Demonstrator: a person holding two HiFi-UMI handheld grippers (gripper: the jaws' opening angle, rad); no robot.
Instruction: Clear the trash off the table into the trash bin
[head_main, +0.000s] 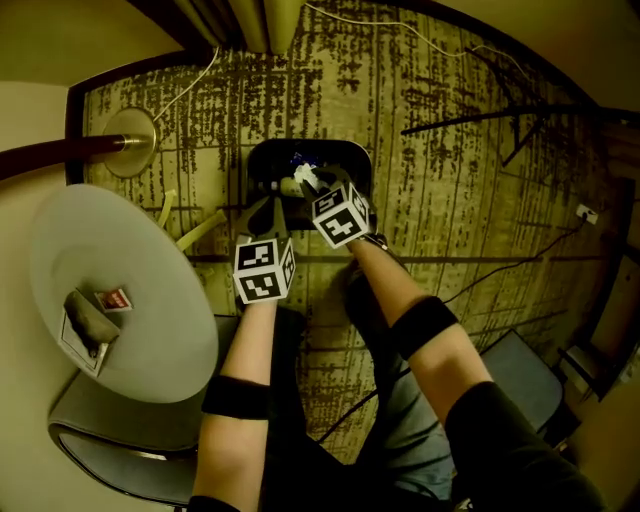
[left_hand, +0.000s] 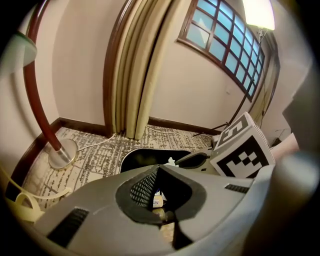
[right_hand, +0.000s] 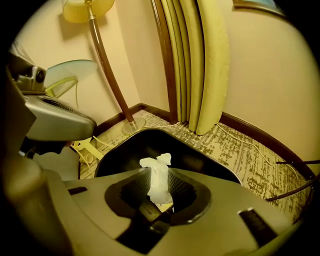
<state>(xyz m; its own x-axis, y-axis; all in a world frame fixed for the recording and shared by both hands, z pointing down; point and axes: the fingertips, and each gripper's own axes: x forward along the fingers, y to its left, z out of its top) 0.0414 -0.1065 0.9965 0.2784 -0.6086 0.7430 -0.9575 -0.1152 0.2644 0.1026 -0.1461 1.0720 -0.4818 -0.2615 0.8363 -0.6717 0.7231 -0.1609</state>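
Now we hover over bin (head_main: 354, 163), lamp (head_main: 128, 143) upper left; left gripper (left_hand: 158, 168) closed; right gripper (right_hand: 160, 171) parted narrowly round upright tissue (right_hand: 159, 186).

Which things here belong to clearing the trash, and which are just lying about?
Job:
white tissue between the right gripper's jaws; black trash bin; grey wad and red packet on the round table.

Lying about:
floor lamp; curtain; chair.

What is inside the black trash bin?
Something blue shows in the trash bin. The right tongs and the white paper between them hide much of the rest.
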